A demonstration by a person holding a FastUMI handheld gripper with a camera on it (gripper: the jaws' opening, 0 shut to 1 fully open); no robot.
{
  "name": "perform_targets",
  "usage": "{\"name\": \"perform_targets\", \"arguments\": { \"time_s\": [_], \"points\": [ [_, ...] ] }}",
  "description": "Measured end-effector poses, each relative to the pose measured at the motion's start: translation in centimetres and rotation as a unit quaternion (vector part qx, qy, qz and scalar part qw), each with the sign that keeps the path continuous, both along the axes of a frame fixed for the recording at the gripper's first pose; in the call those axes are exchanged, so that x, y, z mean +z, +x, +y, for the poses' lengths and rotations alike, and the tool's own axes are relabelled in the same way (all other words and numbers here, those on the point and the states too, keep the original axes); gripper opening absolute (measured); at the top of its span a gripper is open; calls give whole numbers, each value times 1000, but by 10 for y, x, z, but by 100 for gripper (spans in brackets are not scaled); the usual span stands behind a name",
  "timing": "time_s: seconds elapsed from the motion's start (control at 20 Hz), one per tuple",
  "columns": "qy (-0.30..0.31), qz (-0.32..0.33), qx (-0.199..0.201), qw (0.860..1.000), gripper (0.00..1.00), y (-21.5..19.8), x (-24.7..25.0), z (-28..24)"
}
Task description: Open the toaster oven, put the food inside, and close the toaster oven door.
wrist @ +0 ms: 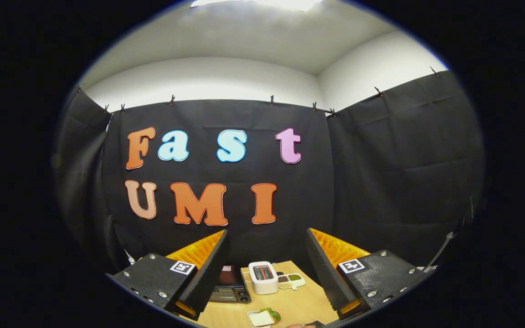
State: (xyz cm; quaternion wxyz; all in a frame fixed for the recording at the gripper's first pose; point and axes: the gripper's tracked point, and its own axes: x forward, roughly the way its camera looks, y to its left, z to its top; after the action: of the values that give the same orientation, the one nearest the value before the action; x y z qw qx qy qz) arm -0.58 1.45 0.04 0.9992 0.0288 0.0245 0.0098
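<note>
A pale wooden tabletop [299, 303] lies low and well beyond the gripper [267, 273], seen in the gap between its two fingers. The largest thing on it is the dark toaster oven [229, 288], which stands at the far side of the tabletop and is partly hidden behind the left finger; its door looks closed, though little of the front can be made out. Just at 3 o'clock from the oven, close beside it, stands a white pop-up toaster [263, 277] with dark slots on top. At 3 o'clock from that toaster, close to it, sits a small white divided dish [290, 281] holding something dark in one compartment and something green in another; the contents are too small to name. At 6 o'clock from the white toaster, on the near part of the tabletop, rests a small white plate [261, 318] carrying the food [269, 313], a pale slice with a green leaf against it. The gripper is held high and tilted up toward the booth wall, its fingers spread wide apart, holding nothing and touching nothing, with all the things on the tabletop well apart from them.
</note>
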Motion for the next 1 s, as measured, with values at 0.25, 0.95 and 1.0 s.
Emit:
{"name": "perform_targets", "arguments": {
  "time_s": [0.25, 0.95, 1.0],
  "points": [
    [12, 9, 27, 1000, 98, 2, -2, 13],
    [19, 22, 94, 995, 98, 32, -53, 101],
    [21, 25, 104, 994, 98, 37, -65, 117]
  ]
}}
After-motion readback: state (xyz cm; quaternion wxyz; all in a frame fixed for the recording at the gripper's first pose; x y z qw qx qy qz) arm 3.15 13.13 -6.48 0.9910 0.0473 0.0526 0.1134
